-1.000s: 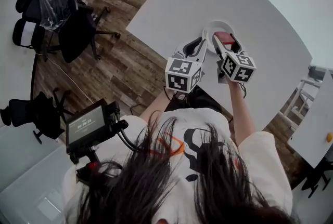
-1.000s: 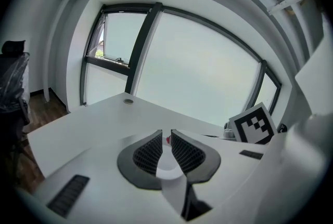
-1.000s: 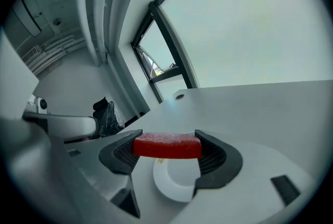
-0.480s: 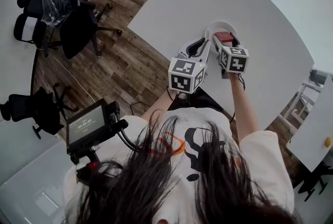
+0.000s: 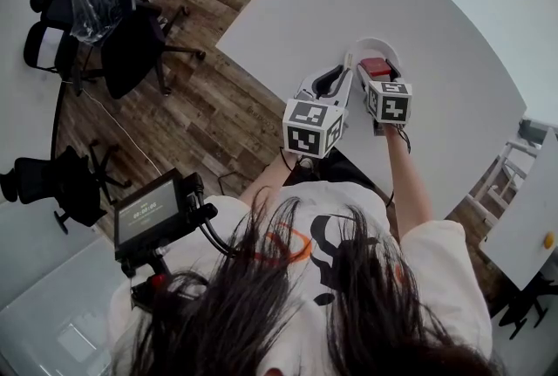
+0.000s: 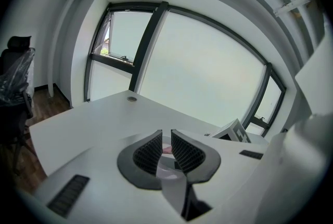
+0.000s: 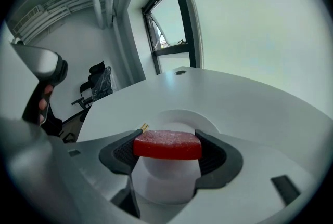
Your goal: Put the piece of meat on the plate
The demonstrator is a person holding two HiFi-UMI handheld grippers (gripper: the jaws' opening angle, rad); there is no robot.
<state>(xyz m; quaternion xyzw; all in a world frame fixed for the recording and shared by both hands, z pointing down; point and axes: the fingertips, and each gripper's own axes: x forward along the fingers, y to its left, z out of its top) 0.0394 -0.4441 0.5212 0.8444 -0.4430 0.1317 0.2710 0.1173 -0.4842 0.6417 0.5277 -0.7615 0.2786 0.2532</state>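
White table, windowed office | piece of meat: frame lower centre, clamped flat between the 2 jaws of right gripper, apparently over plate for release | left gripper: jaws nearly together, empty, parked alongside, clear of plate.

Left tool nearly closed, right tool clamping the meat, side by side
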